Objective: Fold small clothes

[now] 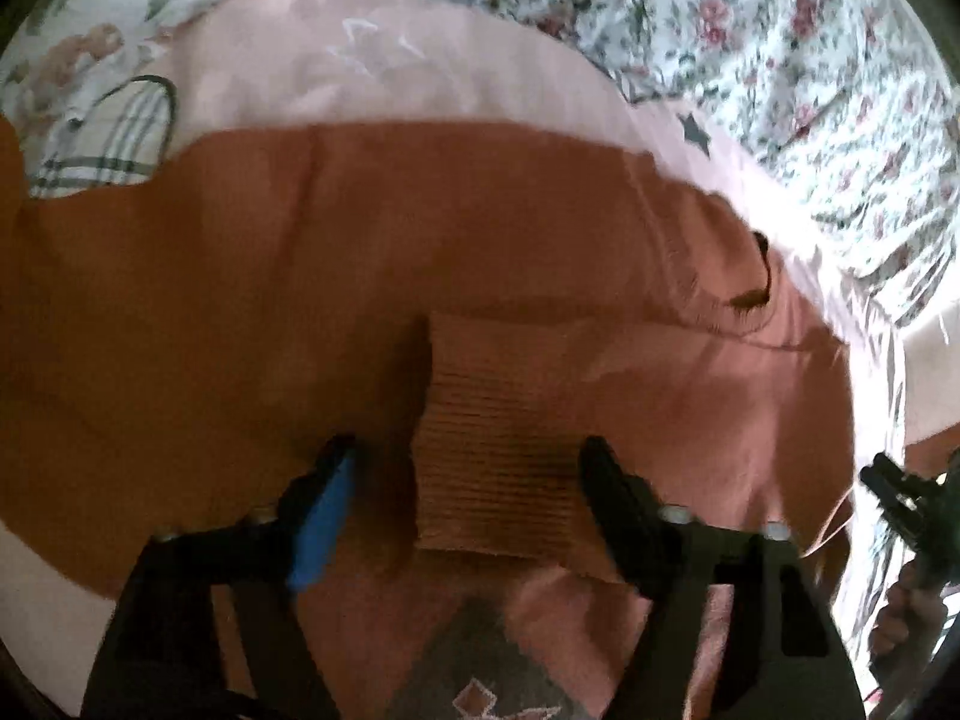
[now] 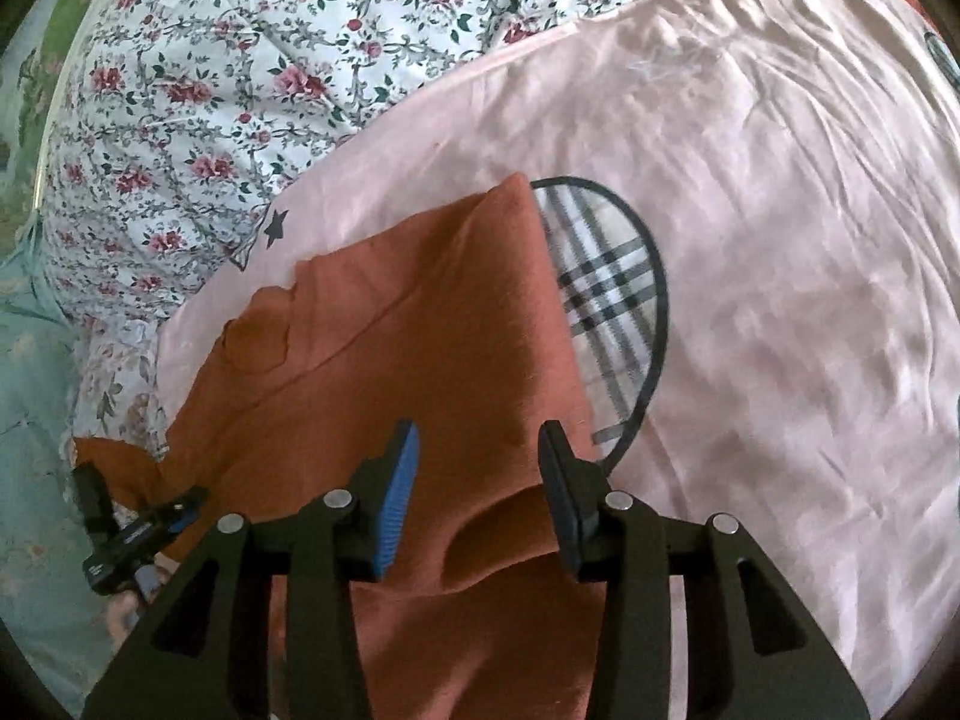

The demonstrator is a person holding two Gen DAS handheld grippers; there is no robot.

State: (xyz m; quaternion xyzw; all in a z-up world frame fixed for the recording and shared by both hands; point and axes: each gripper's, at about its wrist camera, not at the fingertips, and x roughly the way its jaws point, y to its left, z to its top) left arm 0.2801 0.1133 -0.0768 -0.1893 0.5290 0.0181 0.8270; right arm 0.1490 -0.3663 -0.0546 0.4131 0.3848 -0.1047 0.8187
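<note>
A rust-orange knit garment [image 1: 252,276] lies spread on a pink sheet [image 1: 288,60]. Its ribbed cuff [image 1: 492,450] lies folded over the body, between the fingers of my left gripper [image 1: 468,462], which is open just above it and holds nothing. In the right wrist view the same garment [image 2: 420,324] lies with a raised fold near its lower edge. My right gripper [image 2: 477,450] is open over that edge, with cloth below the jaws but not pinched. The left gripper also shows in the right wrist view [image 2: 144,522] at the far left, and the right gripper shows at the right edge of the left wrist view [image 1: 900,498].
The pink sheet [image 2: 750,240] carries a plaid patch with a dark outline [image 2: 612,282] and a small black star [image 2: 276,225]. A floral quilt [image 2: 240,90] lies beyond it. A pale green surface [image 2: 30,420] shows at the far left.
</note>
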